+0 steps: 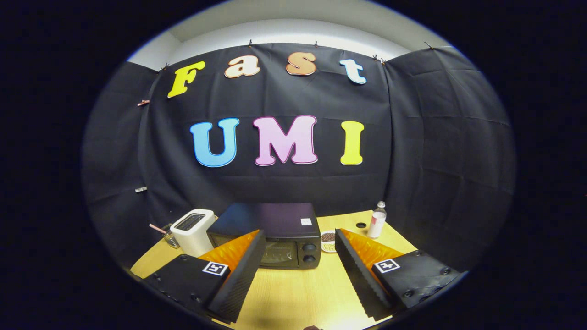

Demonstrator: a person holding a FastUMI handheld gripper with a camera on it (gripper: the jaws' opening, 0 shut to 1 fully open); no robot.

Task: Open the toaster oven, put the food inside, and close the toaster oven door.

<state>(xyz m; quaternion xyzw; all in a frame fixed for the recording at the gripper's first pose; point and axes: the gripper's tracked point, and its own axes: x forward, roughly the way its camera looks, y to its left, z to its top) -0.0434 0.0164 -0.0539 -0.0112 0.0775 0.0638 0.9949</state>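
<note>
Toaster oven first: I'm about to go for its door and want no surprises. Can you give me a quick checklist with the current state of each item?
1. Gripper open, nothing between its fingers: ok.
2. Toaster oven ahead of the fingers, its front facing the gripper: ok.
3. Oven door shut, ready to be opened: ok.
4. Door handle located: cannot tell, one finger covers part of the front.
5. Food at hand: small plate beside the oven's knobs: ok.
6. Neighbours clear of the door: white toaster and bottle stand to either side: ok.
</note>
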